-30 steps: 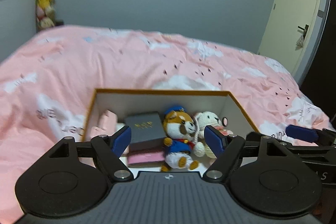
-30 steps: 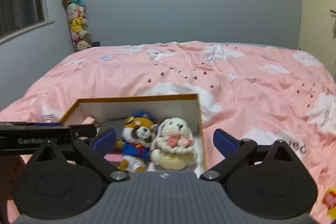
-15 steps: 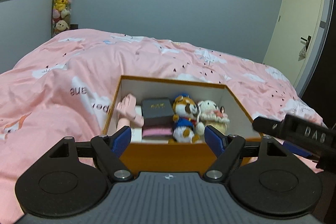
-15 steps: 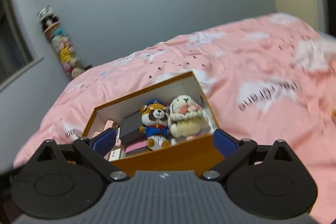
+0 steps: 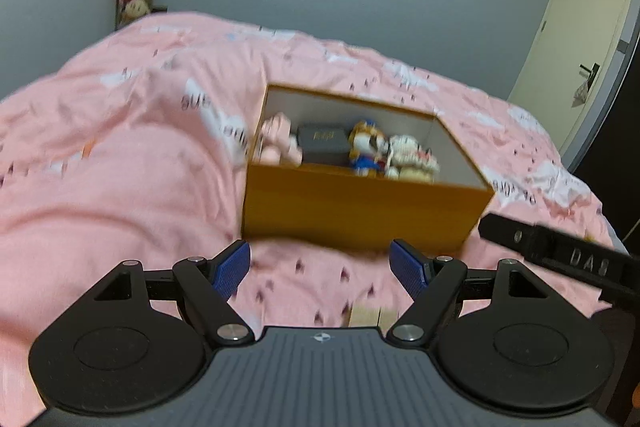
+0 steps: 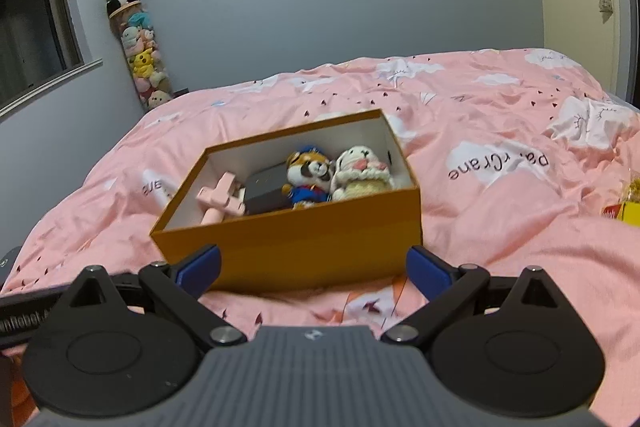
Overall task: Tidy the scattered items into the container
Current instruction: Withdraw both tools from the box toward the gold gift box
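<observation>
An orange cardboard box (image 6: 304,247) (image 5: 360,211) sits on the pink bedspread. Inside it lie a pink object (image 6: 220,201) (image 5: 278,145), a dark grey box (image 6: 266,189) (image 5: 324,143), a raccoon plush in blue (image 6: 308,177) (image 5: 366,151) and a white crochet plush (image 6: 360,173) (image 5: 410,159). My left gripper (image 5: 324,269) is open and empty, held back from the box's near wall. My right gripper (image 6: 314,269) is open and empty too, just in front of the box.
The pink bedspread (image 6: 500,195) fills both views. A yellow packet (image 6: 628,209) lies at the right edge in the right wrist view. A tall column of plush toys (image 6: 138,55) stands against the grey wall, and a door (image 5: 576,39) is at the right.
Both grippers have pulled back and away from the box. One second ago they were over its inside; now its whole front wall shows ahead of them. Both stay open.
</observation>
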